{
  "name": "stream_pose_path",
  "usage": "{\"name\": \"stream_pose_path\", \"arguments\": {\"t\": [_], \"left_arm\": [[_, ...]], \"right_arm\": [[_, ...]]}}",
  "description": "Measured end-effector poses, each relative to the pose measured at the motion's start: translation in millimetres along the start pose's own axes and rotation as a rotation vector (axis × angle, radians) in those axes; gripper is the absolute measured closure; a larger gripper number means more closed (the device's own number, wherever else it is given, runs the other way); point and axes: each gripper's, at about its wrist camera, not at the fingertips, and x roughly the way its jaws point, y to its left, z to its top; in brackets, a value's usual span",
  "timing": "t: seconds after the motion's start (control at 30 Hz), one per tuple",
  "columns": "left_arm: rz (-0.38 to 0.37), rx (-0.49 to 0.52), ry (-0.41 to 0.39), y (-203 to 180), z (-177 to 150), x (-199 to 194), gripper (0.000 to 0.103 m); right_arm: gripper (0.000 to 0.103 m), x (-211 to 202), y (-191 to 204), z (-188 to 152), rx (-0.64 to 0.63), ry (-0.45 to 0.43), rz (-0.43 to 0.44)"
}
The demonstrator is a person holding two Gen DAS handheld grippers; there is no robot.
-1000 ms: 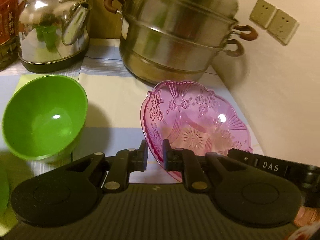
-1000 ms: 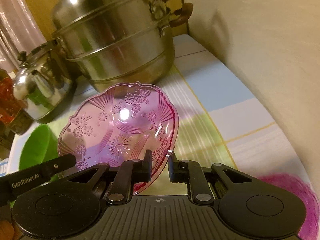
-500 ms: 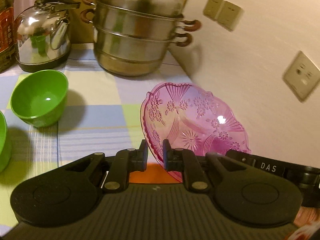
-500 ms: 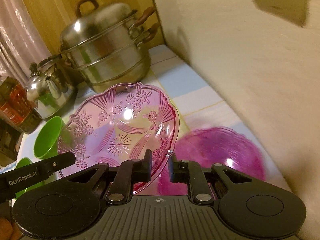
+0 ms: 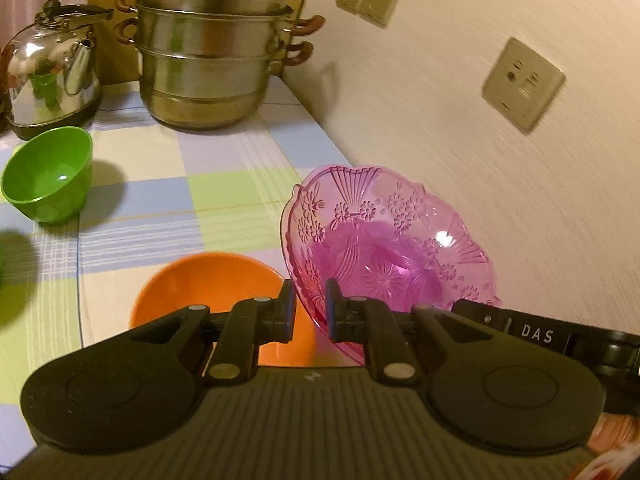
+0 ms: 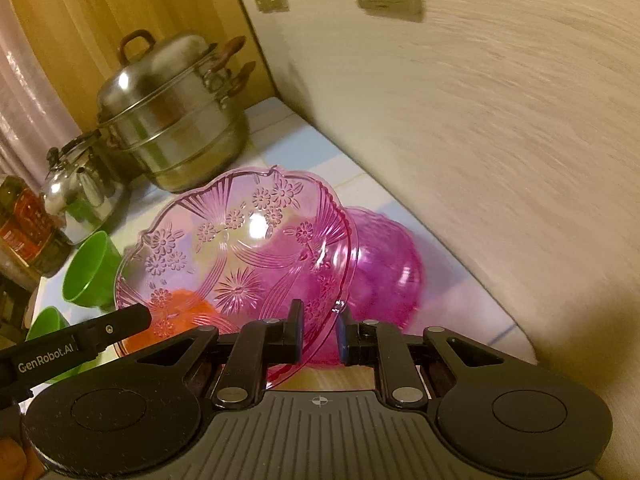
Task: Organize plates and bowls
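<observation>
A clear pink flower-patterned plate (image 5: 384, 236) (image 6: 240, 252) hangs above the checked tablecloth, gripped from both sides. My left gripper (image 5: 311, 312) is shut on its left rim. My right gripper (image 6: 320, 330) is shut on its right rim. Under and behind it a second pink dish (image 6: 388, 268) rests on the table near the wall. An orange bowl (image 5: 208, 284) sits just below the left gripper. One green bowl (image 5: 48, 174) (image 6: 92, 270) stands to the left, and another green bowl (image 6: 46, 326) shows at the left edge.
A steel stacked steamer pot (image 5: 212, 52) (image 6: 172, 116) and a steel kettle (image 5: 52, 68) (image 6: 80, 196) stand at the back. A bottle (image 6: 24, 224) stands left of the kettle. The wall (image 5: 500, 140) with sockets (image 5: 522, 84) runs close along the right.
Both grippers have carried the pink plate back from the steamer pot and slightly up. The orange bowl and the second pink dish have come into view beneath it.
</observation>
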Motion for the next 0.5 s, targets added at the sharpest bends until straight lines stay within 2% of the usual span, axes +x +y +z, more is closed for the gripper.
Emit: {"name": "stream_pose_path", "arguments": {"t": [0.5], "left_arm": [[-0.026, 0.084, 0.053, -23.4, -14.9, 5.8, 0.089]], "right_arm": [[0.087, -14.7, -26.2, -15.4, 0.041, 0.009, -0.028]]}}
